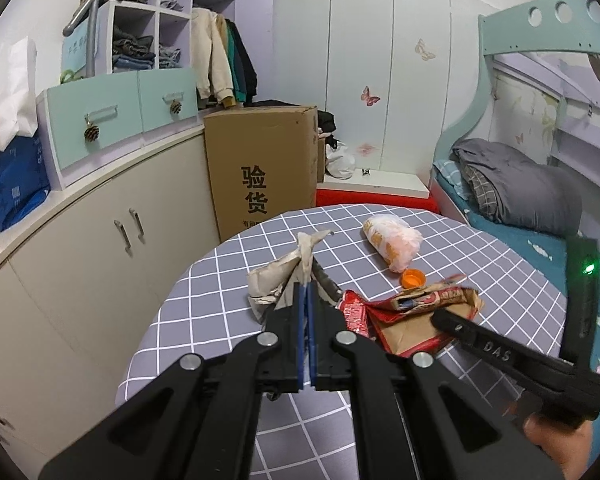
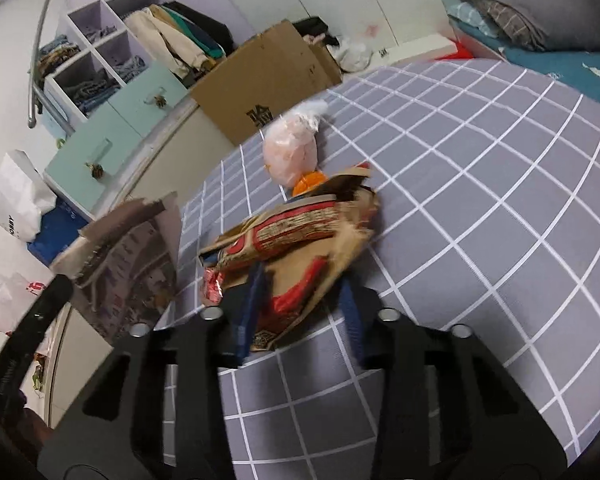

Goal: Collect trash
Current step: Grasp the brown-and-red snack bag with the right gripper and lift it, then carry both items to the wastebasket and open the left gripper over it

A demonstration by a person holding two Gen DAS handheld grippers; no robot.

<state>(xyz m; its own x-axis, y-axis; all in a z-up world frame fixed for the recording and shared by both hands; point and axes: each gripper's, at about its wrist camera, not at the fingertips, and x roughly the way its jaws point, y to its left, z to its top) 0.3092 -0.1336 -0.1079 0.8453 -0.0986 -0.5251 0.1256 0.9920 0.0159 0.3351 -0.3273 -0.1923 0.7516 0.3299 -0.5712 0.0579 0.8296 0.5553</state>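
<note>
My left gripper (image 1: 307, 292) is shut on a crumpled grey-brown paper (image 1: 284, 272), held just above the round table with the grey checked cloth (image 1: 204, 280); the paper also shows in the right wrist view (image 2: 132, 248). My right gripper (image 2: 300, 292) stands open around a red and brown snack wrapper (image 2: 300, 236), its blue pads (image 2: 252, 304) on either side; the wrapper also shows in the left wrist view (image 1: 412, 312). An orange bottle cap (image 1: 412, 279) and a pink-orange plastic bag (image 1: 394, 242) lie beyond it.
A tall cardboard box (image 1: 260, 168) stands behind the table. Cream cabinets (image 1: 100, 248) with teal drawers run along the left. A bed with a grey blanket (image 1: 520, 184) is at the right. White and blue bags (image 1: 8, 128) sit on the counter.
</note>
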